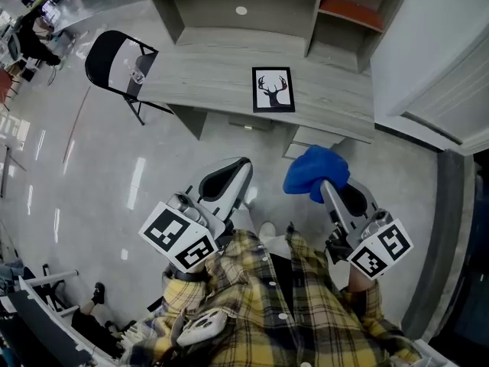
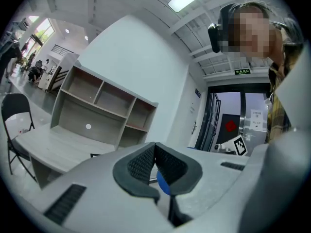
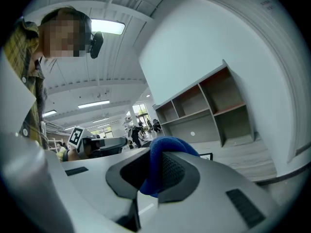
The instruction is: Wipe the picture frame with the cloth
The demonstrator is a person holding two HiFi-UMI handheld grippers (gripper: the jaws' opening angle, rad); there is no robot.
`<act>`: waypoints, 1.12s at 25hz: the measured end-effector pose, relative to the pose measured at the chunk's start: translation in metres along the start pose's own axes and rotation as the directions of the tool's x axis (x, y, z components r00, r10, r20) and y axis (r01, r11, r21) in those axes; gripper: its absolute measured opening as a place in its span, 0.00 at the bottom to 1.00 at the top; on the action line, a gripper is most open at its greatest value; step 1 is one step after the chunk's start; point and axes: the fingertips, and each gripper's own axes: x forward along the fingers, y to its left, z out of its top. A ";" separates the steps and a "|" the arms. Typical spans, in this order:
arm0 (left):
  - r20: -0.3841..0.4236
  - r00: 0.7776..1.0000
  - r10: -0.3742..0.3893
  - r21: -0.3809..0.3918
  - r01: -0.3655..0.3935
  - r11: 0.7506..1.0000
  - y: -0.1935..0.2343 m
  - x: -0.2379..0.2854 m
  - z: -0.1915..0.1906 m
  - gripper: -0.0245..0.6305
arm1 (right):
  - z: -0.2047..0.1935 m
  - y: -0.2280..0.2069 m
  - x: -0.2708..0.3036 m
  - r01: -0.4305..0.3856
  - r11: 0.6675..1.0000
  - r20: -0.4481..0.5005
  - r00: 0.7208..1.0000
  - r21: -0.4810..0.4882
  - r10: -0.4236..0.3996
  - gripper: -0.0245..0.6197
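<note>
– On the left, the left gripper point(image 1: 241, 167) has its jaws pressed together, empty.
– And the picture frame point(image 1: 273, 89)?
– Well ahead of both fingertips, flat on the desk point(image 1: 206, 67), seemingly unwiped. The right gripper point(image 1: 322, 186) clamps the blue cloth point(image 1: 315, 170), so all the wiping is left.

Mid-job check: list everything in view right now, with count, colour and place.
picture frame: one, black, flat on the desk near its front edge
desk: one, grey wood, ahead of the person
shelf unit: one, grey with reddish shelves, at the desk's back
chair: one, black, at the desk's left end
cloth: one, blue, bunched in the right gripper
left gripper: grey, shut, empty
right gripper: grey, shut on the cloth
</note>
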 end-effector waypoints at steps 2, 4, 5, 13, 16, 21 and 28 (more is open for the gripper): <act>-0.004 1.000 0.002 -0.014 -0.002 1.000 0.014 0.004 0.001 0.05 | 0.002 -0.004 0.014 -0.003 1.000 -0.007 1.000 0.000 0.003 0.11; -0.013 1.000 0.000 -0.022 0.000 1.000 0.032 0.010 0.003 0.05 | 0.004 -0.011 0.030 0.005 1.000 -0.010 1.000 0.001 -0.005 0.11; -0.016 1.000 -0.003 -0.026 0.002 1.000 0.041 0.013 0.004 0.05 | 0.005 -0.015 0.039 0.013 1.000 -0.010 1.000 0.005 -0.013 0.11; -0.020 0.998 -0.057 -0.061 0.056 0.997 0.129 0.038 0.036 0.05 | 0.018 -0.032 0.123 0.096 0.995 -0.007 0.995 0.020 -0.096 0.11; -0.034 0.994 -0.100 -0.083 0.097 0.992 0.160 0.051 0.044 0.05 | 0.025 -0.039 0.158 0.138 0.990 0.013 0.990 0.042 -0.139 0.11; -0.051 0.982 -0.183 -0.121 0.176 0.977 0.202 0.069 0.052 0.05 | 0.023 -0.041 0.196 0.224 0.973 0.018 0.974 0.061 -0.225 0.11; -0.089 0.966 -0.244 -0.159 0.228 0.961 0.232 0.082 0.053 0.05 | 0.011 -0.050 0.202 0.341 0.934 -0.022 0.940 0.109 -0.341 0.11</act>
